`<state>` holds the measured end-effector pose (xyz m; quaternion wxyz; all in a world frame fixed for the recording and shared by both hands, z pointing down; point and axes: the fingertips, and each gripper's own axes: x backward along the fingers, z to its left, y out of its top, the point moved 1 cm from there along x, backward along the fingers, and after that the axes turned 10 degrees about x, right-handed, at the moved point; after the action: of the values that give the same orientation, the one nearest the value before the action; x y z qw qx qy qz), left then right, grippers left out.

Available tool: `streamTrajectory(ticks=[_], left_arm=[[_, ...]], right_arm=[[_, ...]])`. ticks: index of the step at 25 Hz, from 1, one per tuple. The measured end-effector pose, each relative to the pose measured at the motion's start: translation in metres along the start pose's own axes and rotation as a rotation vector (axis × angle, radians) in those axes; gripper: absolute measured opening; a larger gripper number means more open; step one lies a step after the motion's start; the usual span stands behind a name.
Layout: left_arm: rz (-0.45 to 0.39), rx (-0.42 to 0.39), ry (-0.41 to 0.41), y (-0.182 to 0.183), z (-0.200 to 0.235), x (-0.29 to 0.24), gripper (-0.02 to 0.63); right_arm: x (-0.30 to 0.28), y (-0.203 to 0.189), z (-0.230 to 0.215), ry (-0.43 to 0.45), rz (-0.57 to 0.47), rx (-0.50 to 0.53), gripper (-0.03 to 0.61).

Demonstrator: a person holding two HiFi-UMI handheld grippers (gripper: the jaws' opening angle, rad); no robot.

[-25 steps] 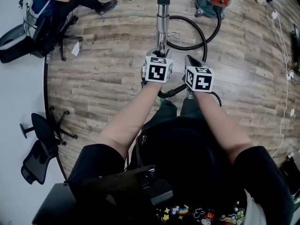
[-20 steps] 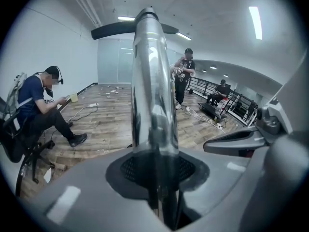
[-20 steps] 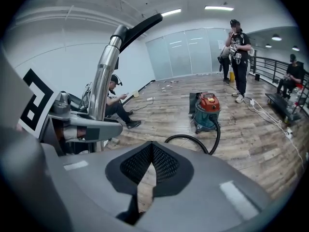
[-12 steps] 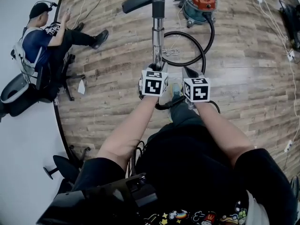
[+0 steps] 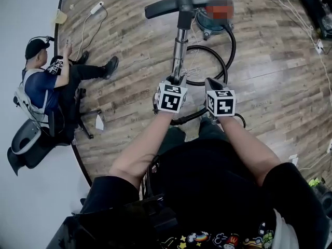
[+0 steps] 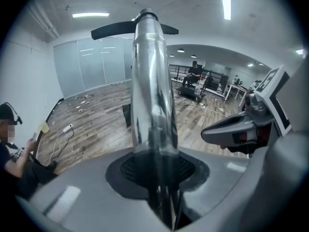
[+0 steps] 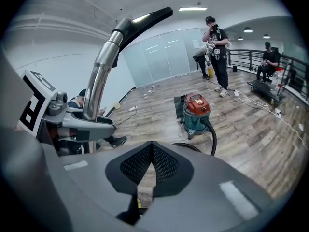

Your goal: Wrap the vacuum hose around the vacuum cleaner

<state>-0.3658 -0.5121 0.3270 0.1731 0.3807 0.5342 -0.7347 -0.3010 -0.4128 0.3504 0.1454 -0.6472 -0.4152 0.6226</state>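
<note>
The vacuum cleaner (image 5: 215,14), red top on a teal drum, stands on the wood floor ahead, also in the right gripper view (image 7: 195,112). Its black hose (image 5: 225,48) loops over the floor and runs back under my grippers. My left gripper (image 5: 175,81) is shut on the shiny metal wand tube (image 6: 152,105), which rises to the black floor nozzle (image 5: 166,5). My right gripper (image 7: 152,146) is beside it on the right, jaws shut with nothing between the tips. The right gripper (image 6: 241,129) also shows in the left gripper view.
A person sits on the floor at the left (image 5: 46,82) beside an office chair (image 5: 26,139). People stand farther back (image 7: 216,42). A power strip and cable (image 5: 96,8) lie far left, more cables (image 5: 311,30) at the right. A railing (image 7: 251,57) lines the far right.
The head view has shifted, so the vacuum cleaner, nozzle and seated person sit lower in the frame. Both grippers stay side by side, the left still holding the wand tube.
</note>
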Motion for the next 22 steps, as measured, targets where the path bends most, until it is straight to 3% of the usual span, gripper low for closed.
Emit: streamTrajectory(ticks=[7,10,14,22], left_arm=[[0.005,-0.103,-0.174,0.023,0.045,-0.006,0.112],[0.010,-0.189,-0.272,0.032,0.053,-0.006,0.112],[0.015,-0.302,-0.331,0.047,0.058,-0.018,0.112],[0.097,-0.522,-0.417,0.065,0.008,-0.077,0.112]], right_arm=[[-0.022,0.014,0.040,-0.173,-0.030,-0.128,0.025],[-0.019,0.007,0.062,-0.275,-0.055,-0.236,0.025],[-0.018,0.003,0.077,-0.336,-0.060,-0.278,0.025],[-0.018,-0.011,0.019,-0.419,-0.086,-0.426,0.025]])
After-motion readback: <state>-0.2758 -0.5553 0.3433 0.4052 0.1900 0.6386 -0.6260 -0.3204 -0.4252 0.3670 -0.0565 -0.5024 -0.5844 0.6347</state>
